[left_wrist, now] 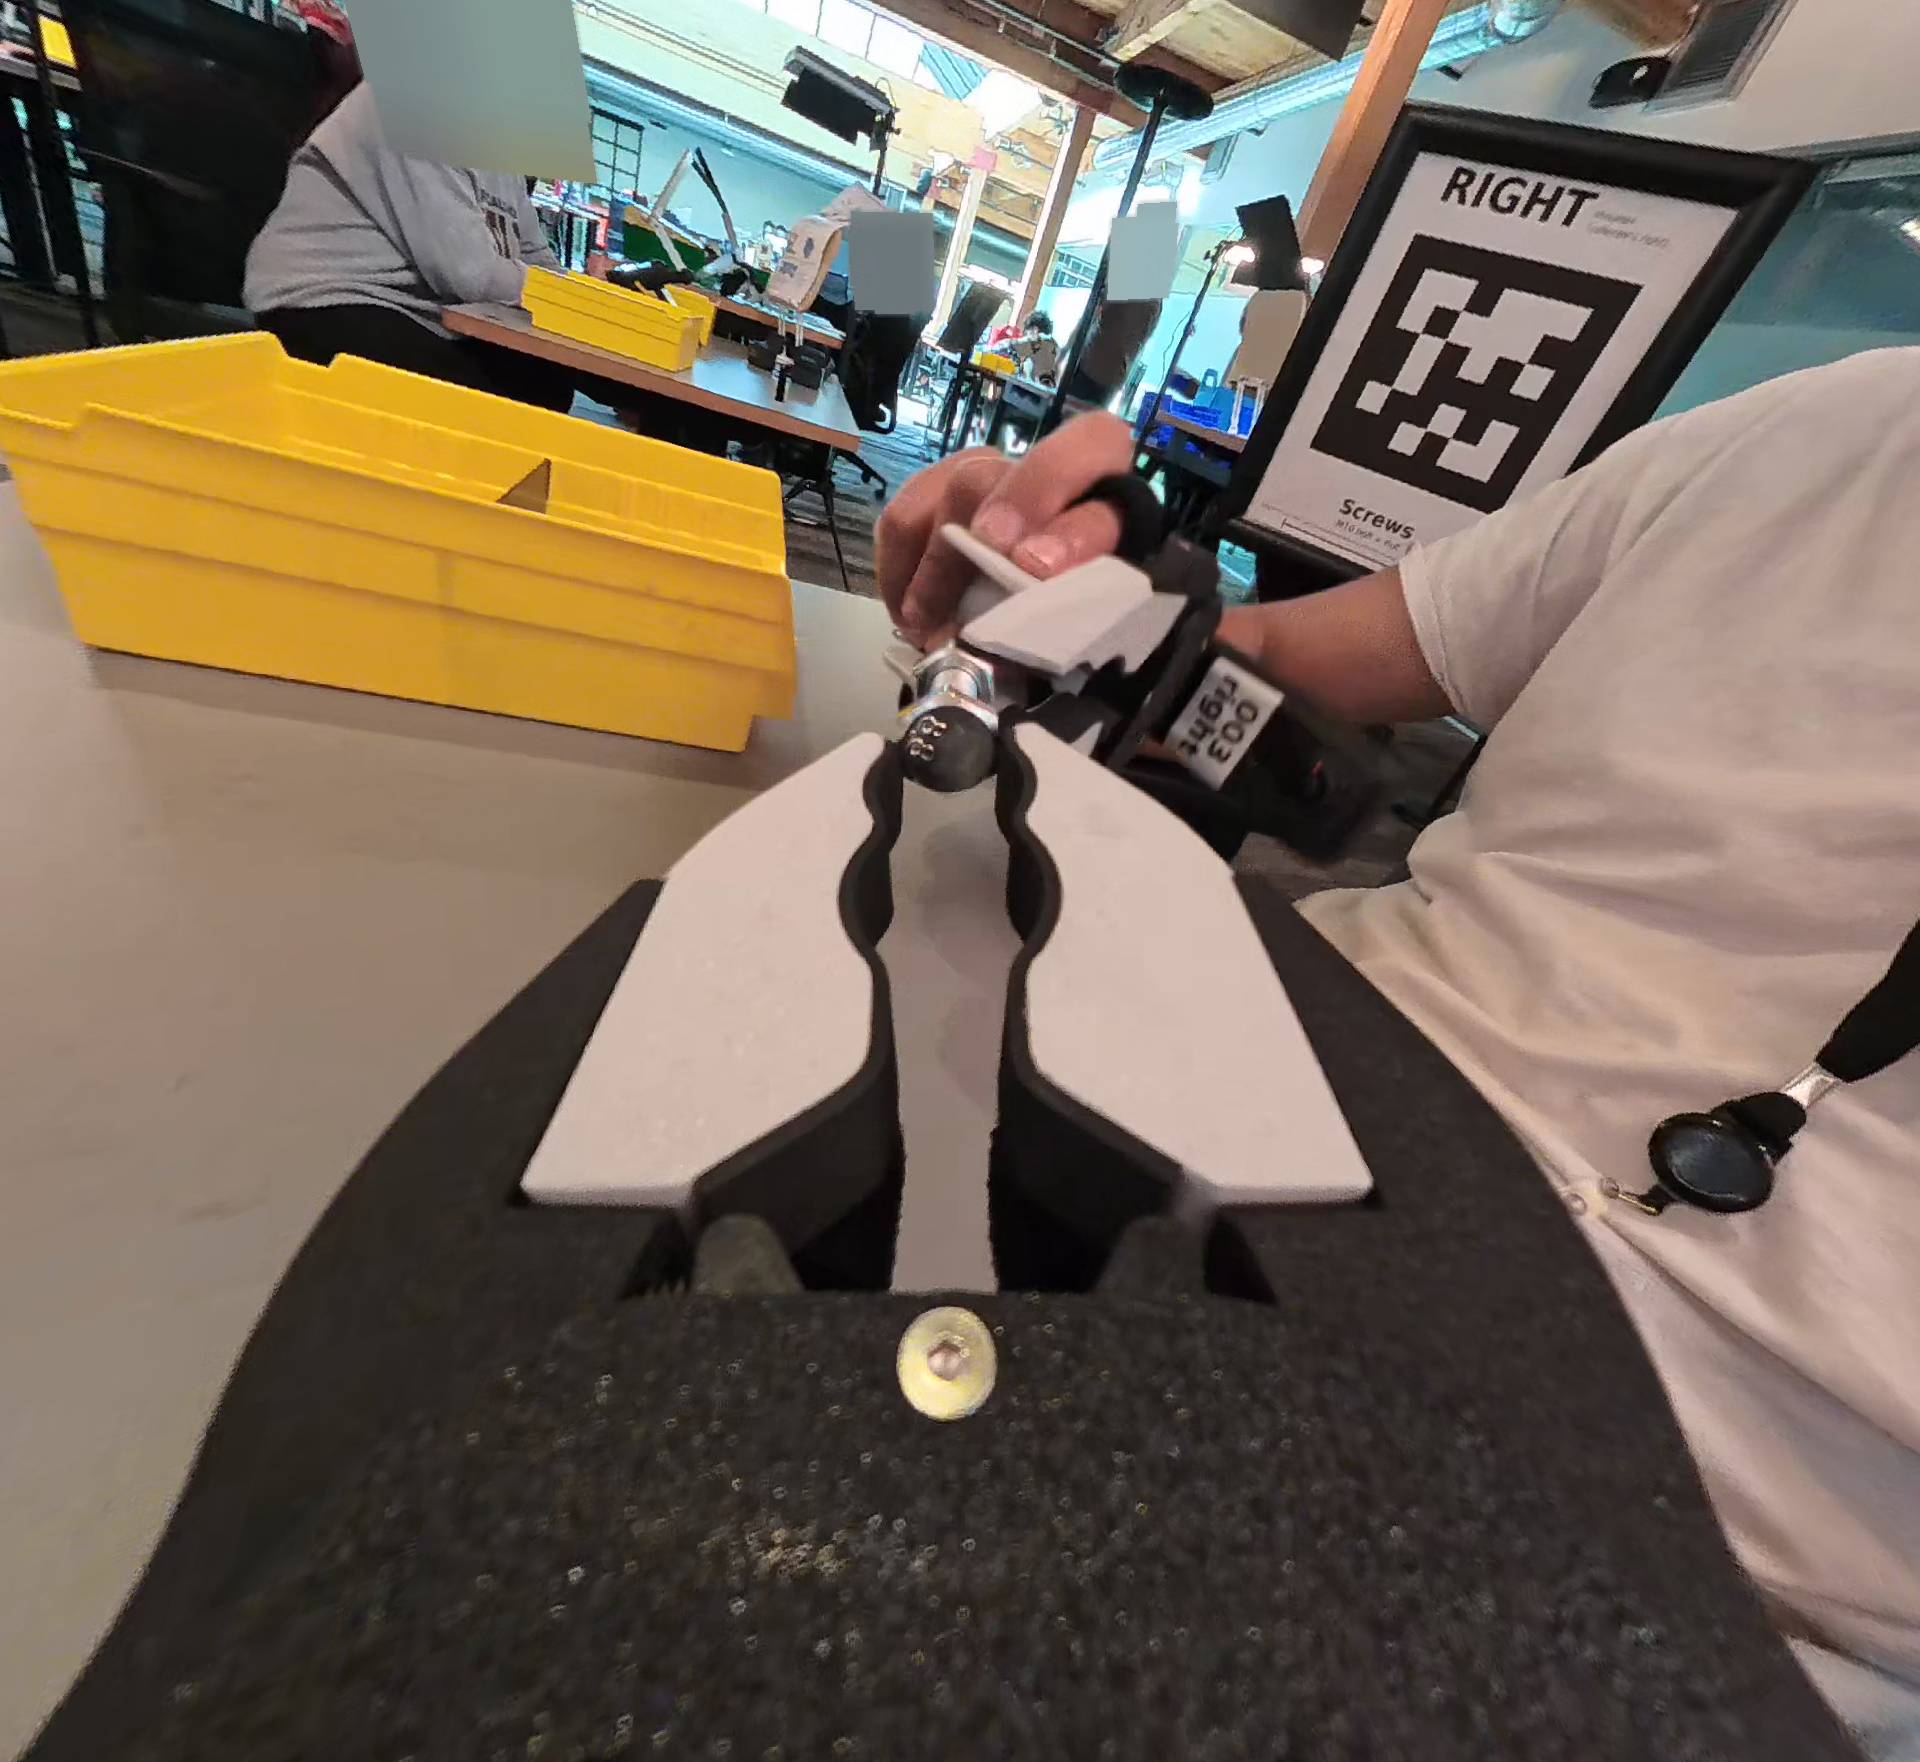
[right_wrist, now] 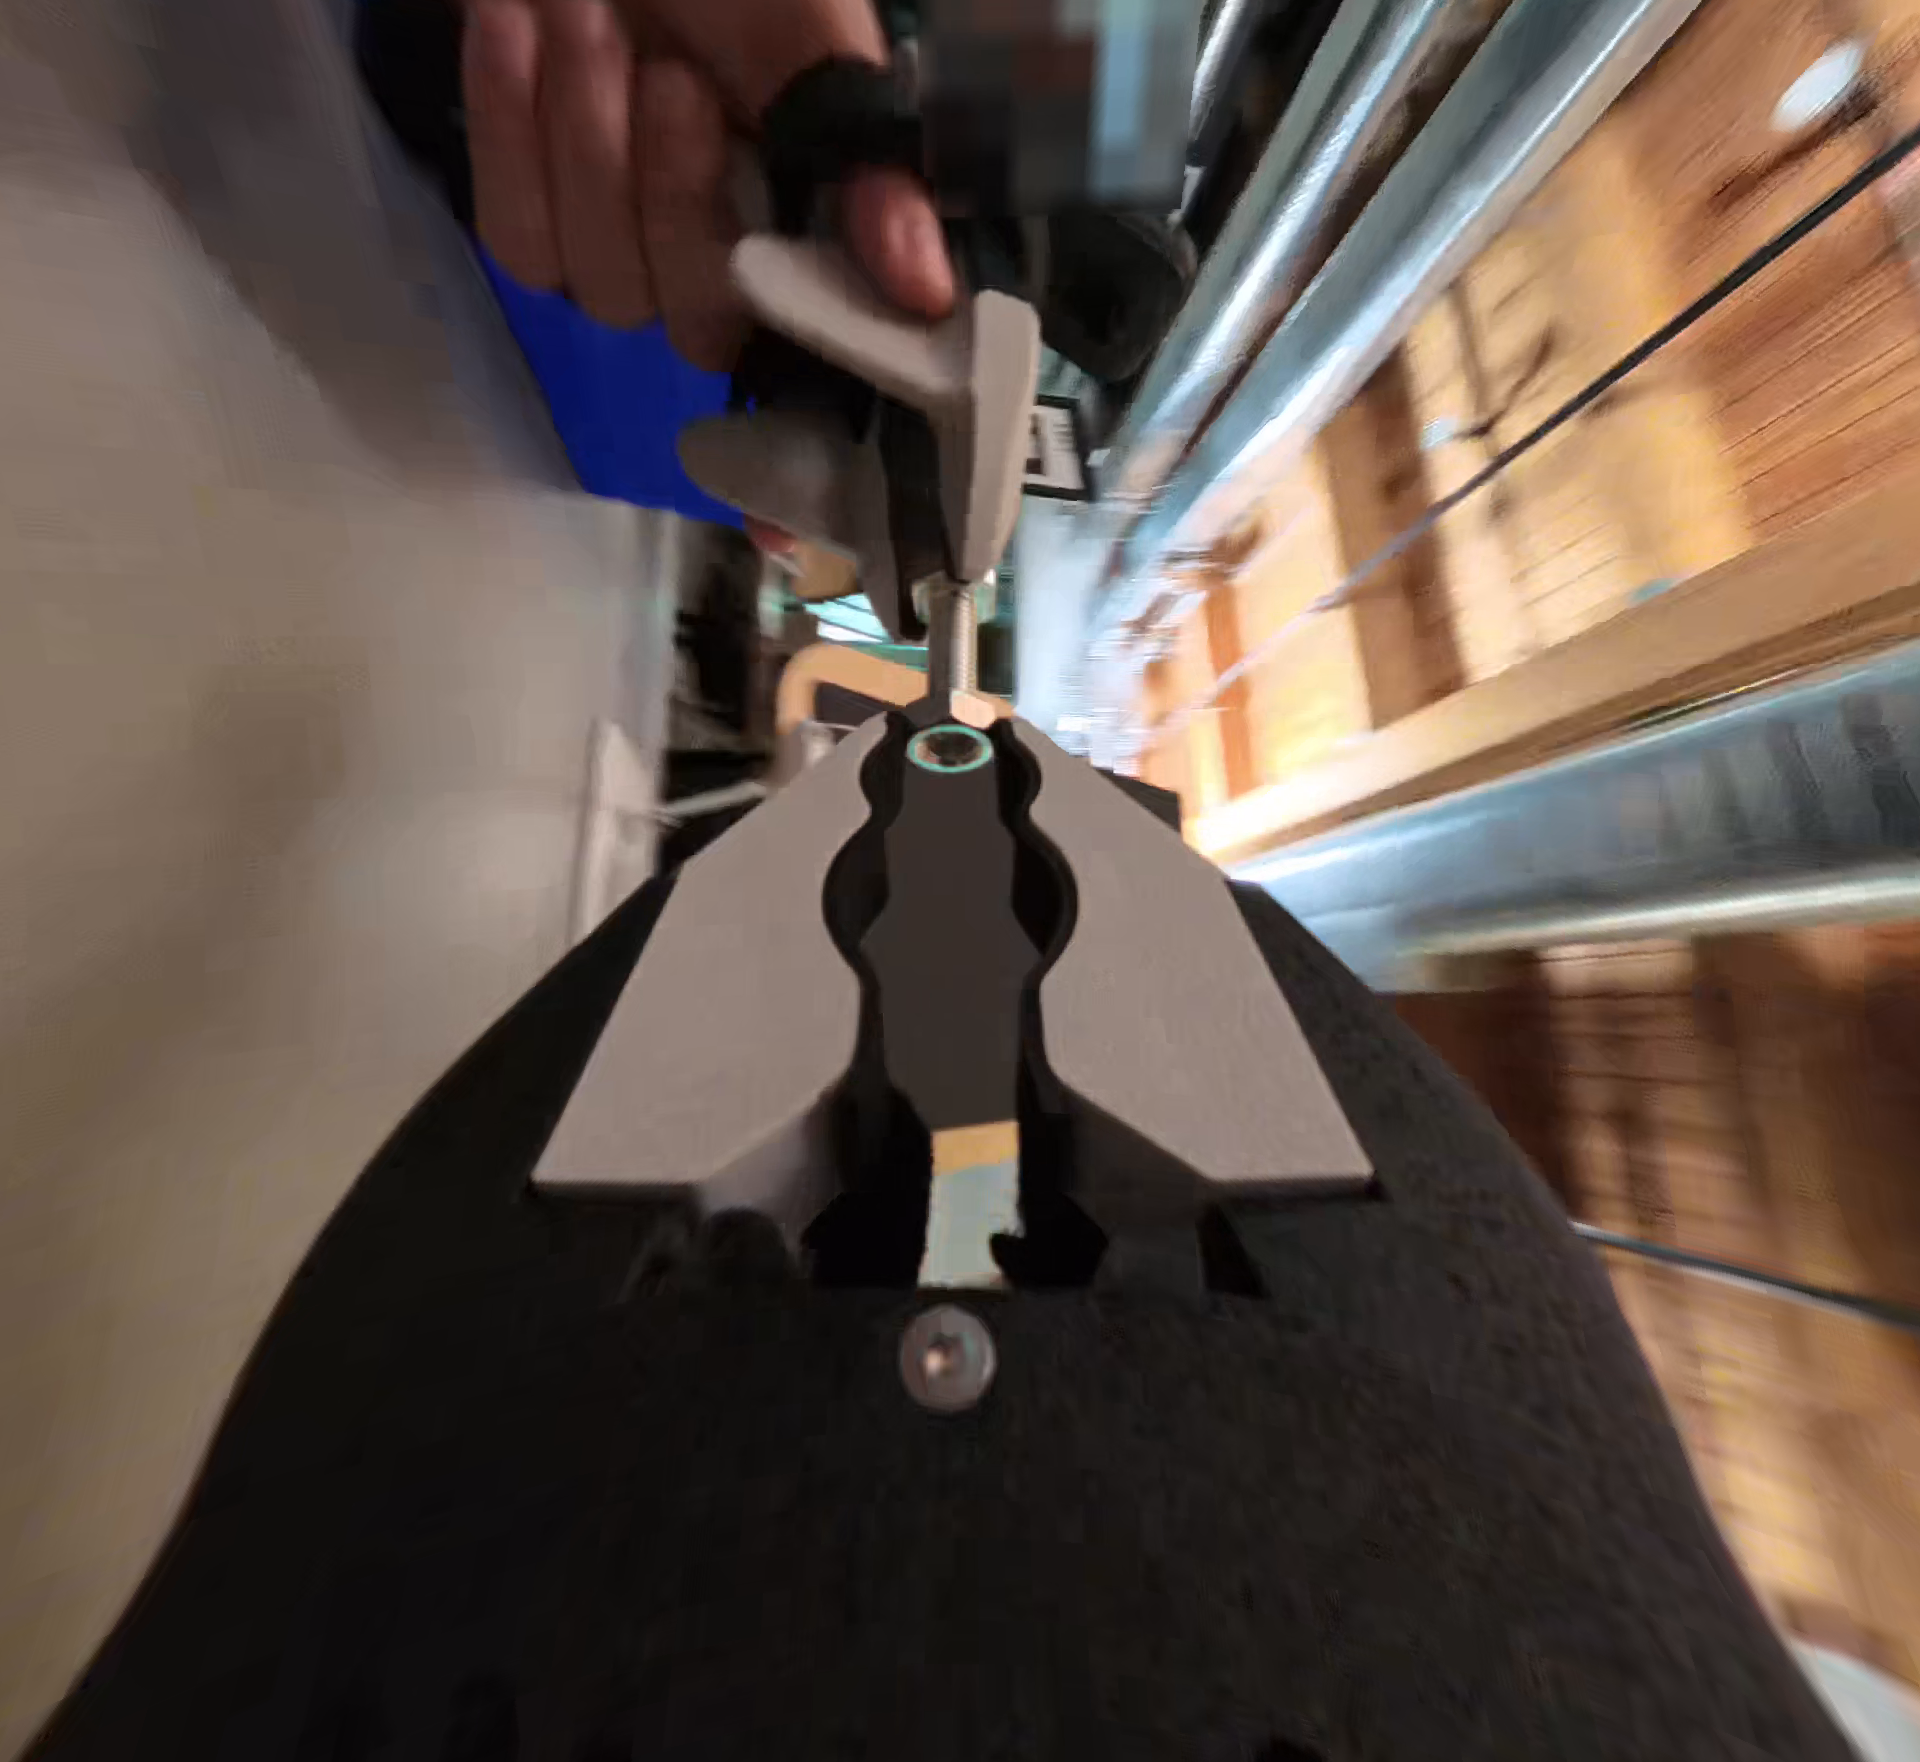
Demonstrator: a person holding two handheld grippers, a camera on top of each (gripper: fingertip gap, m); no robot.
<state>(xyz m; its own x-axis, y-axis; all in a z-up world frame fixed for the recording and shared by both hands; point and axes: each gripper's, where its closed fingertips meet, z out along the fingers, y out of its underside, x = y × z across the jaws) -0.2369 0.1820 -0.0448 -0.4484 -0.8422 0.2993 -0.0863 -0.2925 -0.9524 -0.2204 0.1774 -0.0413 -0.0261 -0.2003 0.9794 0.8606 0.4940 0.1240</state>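
In the left wrist view my left gripper (left_wrist: pixel 948 765) is shut on the dark head of a metal bolt (left_wrist: pixel 948 751) and holds it above the table. The bolt's shank points away toward my right gripper (left_wrist: pixel 982 673), which a hand holds just beyond it. In the right wrist view my right gripper (right_wrist: pixel 948 744) is shut on a nut (right_wrist: pixel 948 750), seen end-on with a teal ring inside. The threaded shank (right_wrist: pixel 961 642) runs from the nut up to my left gripper (right_wrist: pixel 940 585), which grips the far end. The right wrist view is blurred.
A yellow bin (left_wrist: pixel 416 559) stands on the pale table (left_wrist: pixel 260 881) at the left. A framed sign with a black-and-white marker (left_wrist: pixel 1486 362) stands at the right. The person in a white shirt (left_wrist: pixel 1662 777) fills the right side. Another person sits at a far table. The grippers are tip to tip, or close to it.
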